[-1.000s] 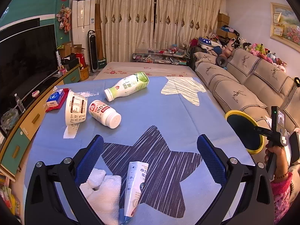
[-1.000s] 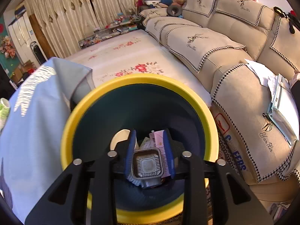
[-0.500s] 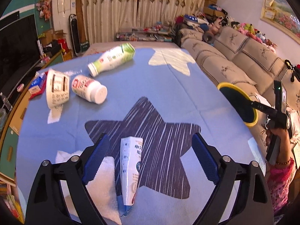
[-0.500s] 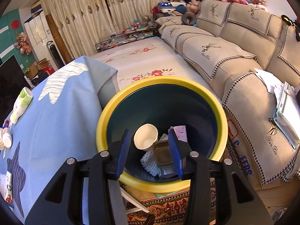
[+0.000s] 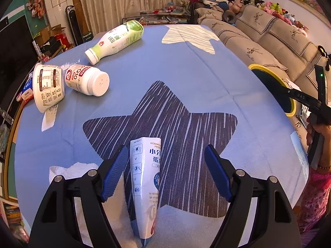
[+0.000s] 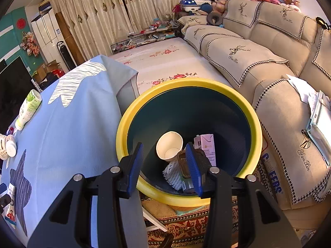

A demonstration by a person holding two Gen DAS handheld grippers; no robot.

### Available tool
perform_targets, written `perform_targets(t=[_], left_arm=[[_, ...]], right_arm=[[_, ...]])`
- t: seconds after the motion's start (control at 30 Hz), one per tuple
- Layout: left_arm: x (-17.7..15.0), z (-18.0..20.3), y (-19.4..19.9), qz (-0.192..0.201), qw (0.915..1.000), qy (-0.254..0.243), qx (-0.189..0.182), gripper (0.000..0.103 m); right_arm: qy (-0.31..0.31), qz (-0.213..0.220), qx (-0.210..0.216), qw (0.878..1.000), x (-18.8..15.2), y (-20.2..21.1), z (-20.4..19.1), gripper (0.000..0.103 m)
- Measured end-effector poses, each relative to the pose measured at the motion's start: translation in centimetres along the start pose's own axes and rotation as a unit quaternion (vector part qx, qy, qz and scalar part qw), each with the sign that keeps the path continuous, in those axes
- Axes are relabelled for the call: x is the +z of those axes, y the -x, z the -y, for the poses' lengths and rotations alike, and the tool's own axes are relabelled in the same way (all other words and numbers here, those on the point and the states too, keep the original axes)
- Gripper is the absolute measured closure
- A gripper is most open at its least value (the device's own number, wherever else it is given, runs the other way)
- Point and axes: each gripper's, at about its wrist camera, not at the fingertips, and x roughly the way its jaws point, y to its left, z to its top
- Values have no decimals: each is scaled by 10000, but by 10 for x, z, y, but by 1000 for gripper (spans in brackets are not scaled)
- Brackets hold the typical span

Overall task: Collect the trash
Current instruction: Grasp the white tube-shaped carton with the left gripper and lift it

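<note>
My left gripper (image 5: 165, 161) is open, low over the blue star tablecloth (image 5: 186, 66). A white and blue paper pouch (image 5: 145, 184) lies between its fingers, close to the left one. A crumpled white tissue (image 5: 76, 171) lies under the left finger. Farther off lie a white pill bottle (image 5: 86, 80), a white cup (image 5: 48, 86) and a green-white drink bottle (image 5: 115, 39). My right gripper (image 6: 165, 157) is open and empty above the yellow-rimmed bin (image 6: 186, 84). In the bin lie a paper cup (image 6: 169, 145), a pink carton (image 6: 205, 144), a small tray and white wrapping.
A beige sofa (image 6: 248, 51) runs along the right, with papers (image 6: 318, 111) on its arm. The bin stands between table edge and sofa and also shows in the left wrist view (image 5: 266, 70). A TV cabinet (image 5: 12, 111) lies left of the table.
My right gripper opened, let the small tray fall into the bin and drew back upward. My left gripper moved forward and down so the pouch now lies between its fingers.
</note>
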Motion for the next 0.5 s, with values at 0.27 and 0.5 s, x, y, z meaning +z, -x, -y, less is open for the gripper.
perform_targets(t=[0.27, 0.5], left_arm=[[0, -2, -9, -178, 9998, 26, 25, 34], [0, -3, -9, -192, 9997, 86, 95, 42]], right_arm=[[-3, -12, 49, 10000, -2, 0, -1, 63], [-23, -31, 62, 10000, -2, -1, -1, 63]])
